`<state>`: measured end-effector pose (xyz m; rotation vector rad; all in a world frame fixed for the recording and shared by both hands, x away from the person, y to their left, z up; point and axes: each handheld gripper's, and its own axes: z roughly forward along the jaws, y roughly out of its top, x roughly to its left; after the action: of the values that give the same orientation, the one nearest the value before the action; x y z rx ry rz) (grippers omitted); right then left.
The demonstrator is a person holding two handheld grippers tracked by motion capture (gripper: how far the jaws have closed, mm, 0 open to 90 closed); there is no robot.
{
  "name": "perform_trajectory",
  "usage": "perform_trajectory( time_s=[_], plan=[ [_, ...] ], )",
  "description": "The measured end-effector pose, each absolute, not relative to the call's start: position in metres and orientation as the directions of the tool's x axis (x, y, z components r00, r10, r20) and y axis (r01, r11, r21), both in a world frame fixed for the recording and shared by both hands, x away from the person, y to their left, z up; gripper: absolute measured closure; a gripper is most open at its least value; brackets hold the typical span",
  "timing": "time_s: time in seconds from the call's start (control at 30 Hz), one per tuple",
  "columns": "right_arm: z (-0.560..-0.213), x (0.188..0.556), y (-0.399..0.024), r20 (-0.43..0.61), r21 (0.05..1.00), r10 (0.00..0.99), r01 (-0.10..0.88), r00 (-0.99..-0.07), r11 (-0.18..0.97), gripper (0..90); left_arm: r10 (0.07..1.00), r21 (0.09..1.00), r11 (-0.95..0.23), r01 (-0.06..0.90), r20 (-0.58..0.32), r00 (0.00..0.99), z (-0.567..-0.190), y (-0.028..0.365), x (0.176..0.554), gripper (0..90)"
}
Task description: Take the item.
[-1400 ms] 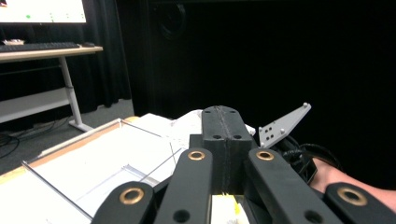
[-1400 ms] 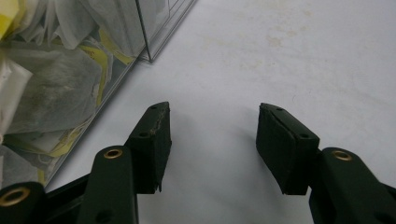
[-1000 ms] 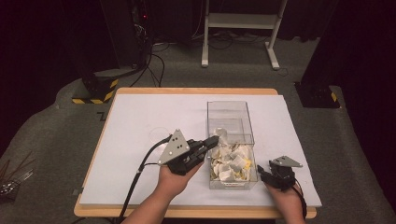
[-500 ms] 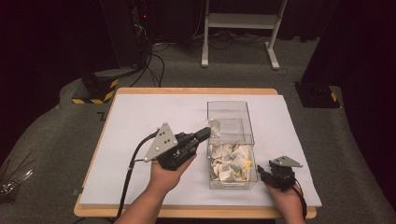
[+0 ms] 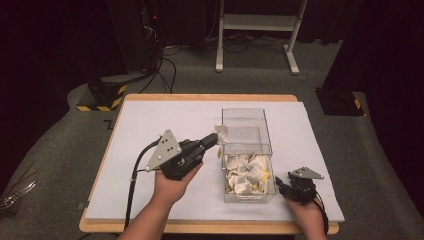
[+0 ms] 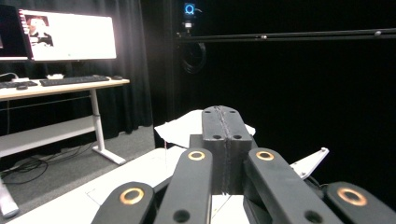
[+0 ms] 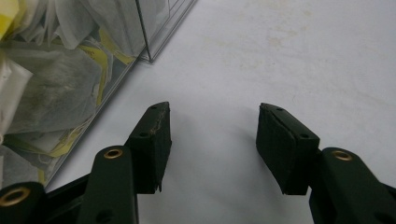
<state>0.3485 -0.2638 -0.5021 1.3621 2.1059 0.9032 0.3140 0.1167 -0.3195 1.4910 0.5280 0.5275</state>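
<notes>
A small white paper tea-bag sachet hangs, apparently pinched by its edge, just beside the clear plastic box's left wall, above the table.

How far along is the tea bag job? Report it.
Done: nothing looks moved out yet; the far compartment of the clear box looks empty. In hand: the left gripper, shut on one white tea bag, holds it beside the box's left wall. Left: the pile of tea bags fills the near compartment; the right gripper rests open on the table.
</notes>
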Motion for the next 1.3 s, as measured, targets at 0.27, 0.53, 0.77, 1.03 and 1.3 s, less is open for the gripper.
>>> perform_trajectory(
  time_s=[0.27,0.53,0.77,1.03,1.3],
  plan=[
    [-0.502,0.348,-0.264,-0.035,0.740,0.918,0.607,-0.396,0.290,45.2,0.642,1.000,0.012,0.014,-0.019,0.766,-0.327,0.127,0.316,90.0],
    [-0.502,0.348,-0.264,-0.035,0.739,0.918,0.608,-0.395,0.290,45.2,0.656,1.000,0.014,0.016,-0.022,0.754,-0.329,0.136,0.317,90.0],
    [-0.502,0.348,-0.264,-0.036,0.739,0.918,0.607,-0.395,0.290,45.2,0.672,1.000,0.014,0.016,-0.021,0.740,-0.330,0.146,0.318,90.0],
    [-0.502,0.349,-0.264,-0.034,0.739,0.918,0.608,-0.395,0.289,45.2,0.697,1.000,0.007,0.019,-0.019,0.717,-0.331,0.160,0.322,90.0],
    [-0.502,0.349,-0.264,-0.035,0.740,0.918,0.608,-0.395,0.290,45.2,0.732,1.000,0.004,0.013,-0.012,0.682,-0.327,0.177,0.327,90.0]
  ],
)
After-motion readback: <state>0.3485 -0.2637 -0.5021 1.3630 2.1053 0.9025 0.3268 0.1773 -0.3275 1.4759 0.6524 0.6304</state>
